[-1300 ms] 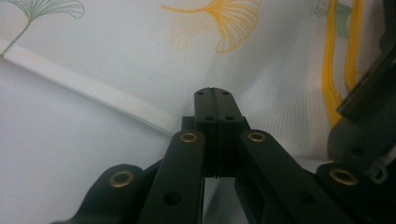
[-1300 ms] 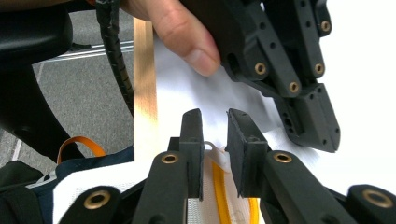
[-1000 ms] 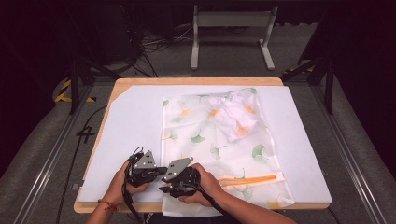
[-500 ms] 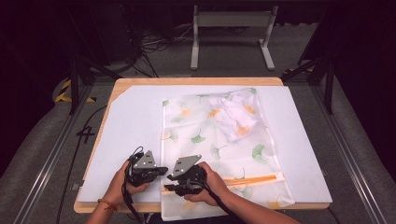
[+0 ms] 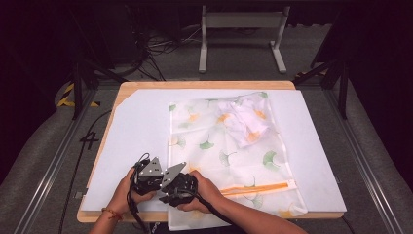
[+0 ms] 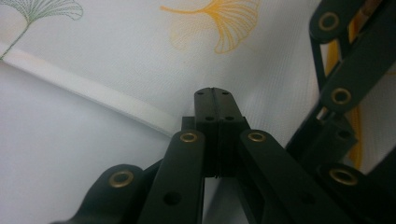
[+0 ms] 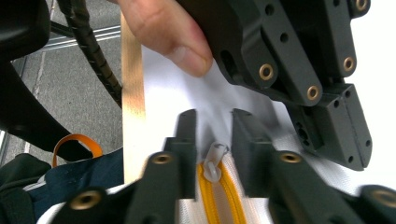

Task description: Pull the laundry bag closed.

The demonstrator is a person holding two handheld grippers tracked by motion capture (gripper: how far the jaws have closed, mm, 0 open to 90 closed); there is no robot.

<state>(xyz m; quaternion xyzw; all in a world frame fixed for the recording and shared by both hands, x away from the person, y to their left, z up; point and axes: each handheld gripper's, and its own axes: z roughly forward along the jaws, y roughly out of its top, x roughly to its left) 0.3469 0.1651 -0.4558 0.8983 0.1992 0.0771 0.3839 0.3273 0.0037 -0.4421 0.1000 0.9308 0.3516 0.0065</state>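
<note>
Mesh laundry bag (image 5: pixel 229 146): L gripper (image 6: pixel 215 100) pinches its edge shut; R gripper (image 7: pixel 215 130) jaws just closing round white zip pull (image 7: pixel 214 161) (not yet gripped), so unzipping looks next.

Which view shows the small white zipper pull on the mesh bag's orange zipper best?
The right gripper view: the white zipper pull sits close up between the right gripper and its parted jaws. The high view shows the orange zipper, pull too small. The left gripper view shows an orange strip.
</note>
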